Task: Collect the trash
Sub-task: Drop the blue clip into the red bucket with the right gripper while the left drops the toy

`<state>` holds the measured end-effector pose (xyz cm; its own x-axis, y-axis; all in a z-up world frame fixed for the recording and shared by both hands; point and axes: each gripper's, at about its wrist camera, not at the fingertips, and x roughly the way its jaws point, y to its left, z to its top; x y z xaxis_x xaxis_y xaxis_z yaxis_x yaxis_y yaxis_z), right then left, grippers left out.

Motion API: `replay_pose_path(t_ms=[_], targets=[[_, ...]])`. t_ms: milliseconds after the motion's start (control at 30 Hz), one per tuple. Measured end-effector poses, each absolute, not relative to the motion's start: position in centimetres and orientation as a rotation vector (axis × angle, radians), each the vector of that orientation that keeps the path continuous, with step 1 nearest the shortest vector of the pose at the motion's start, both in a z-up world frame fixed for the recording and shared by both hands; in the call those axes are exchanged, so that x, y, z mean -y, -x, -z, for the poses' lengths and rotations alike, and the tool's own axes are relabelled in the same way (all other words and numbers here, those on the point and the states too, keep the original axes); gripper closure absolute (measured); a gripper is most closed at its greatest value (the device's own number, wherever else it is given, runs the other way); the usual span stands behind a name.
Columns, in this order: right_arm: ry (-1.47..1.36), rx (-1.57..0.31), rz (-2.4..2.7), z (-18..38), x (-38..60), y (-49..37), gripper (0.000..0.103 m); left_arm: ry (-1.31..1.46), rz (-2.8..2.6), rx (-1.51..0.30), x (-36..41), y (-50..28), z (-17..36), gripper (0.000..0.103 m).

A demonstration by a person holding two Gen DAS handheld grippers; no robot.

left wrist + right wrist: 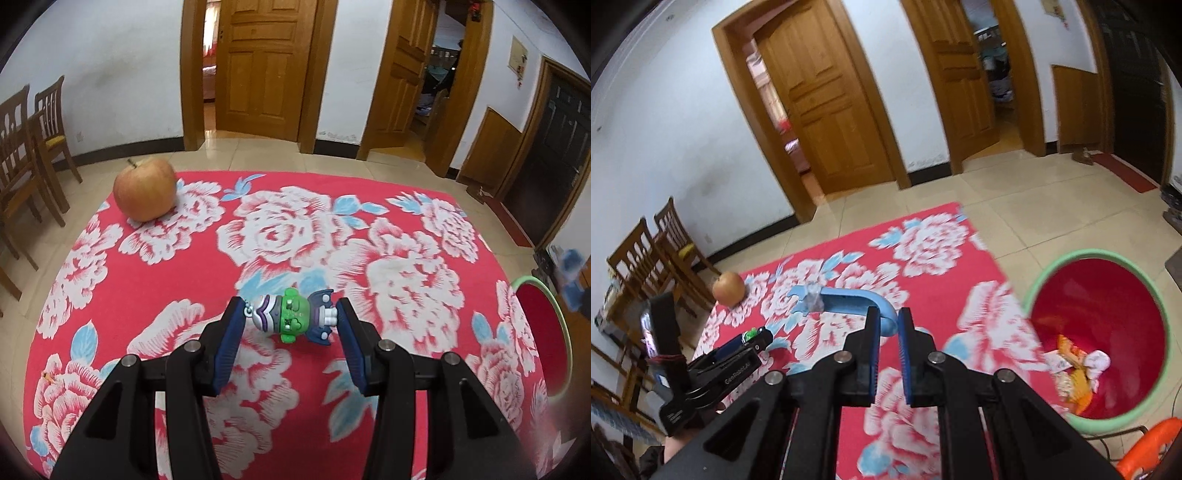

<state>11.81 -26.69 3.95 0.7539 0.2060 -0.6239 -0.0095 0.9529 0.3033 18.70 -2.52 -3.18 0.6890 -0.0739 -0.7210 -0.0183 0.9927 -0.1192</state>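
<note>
My left gripper (290, 317) is shut on a small green and purple toy figure (291, 316), held sideways between the blue pads just above the red floral cloth (277, 229). In the right wrist view the left gripper (753, 338) shows at the left with the toy's green tip (750, 334). My right gripper (888, 325) is shut on a blue hook-shaped plastic piece (849, 299) that sticks out to the left above the cloth. A red bin with a green rim (1099, 336) stands on the floor at the right, with wrappers and crumpled paper (1078, 369) inside.
An apple (144, 189) sits at the cloth's far left corner; it also shows in the right wrist view (728, 288). Wooden chairs (33, 140) stand at the left. The bin's rim (554, 325) shows at the right. An orange object (1148, 446) lies by the bin.
</note>
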Motion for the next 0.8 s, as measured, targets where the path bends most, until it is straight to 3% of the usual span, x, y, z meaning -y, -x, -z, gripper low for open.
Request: replay_pose_path(t_ms=[400, 800], targets=[[-0.342, -0.624, 0.035, -6.5, 34.8, -5.8, 0.092, 0.083, 0.162, -0.791, 8.0, -16.3, 0.1, 0.053], [-0.379, -0.66, 0.193, -4.3, 42.3, -2.9, 0.092, 0.038, 0.305, -0.795, 14.7, -14.4, -2.1, 0.053]])
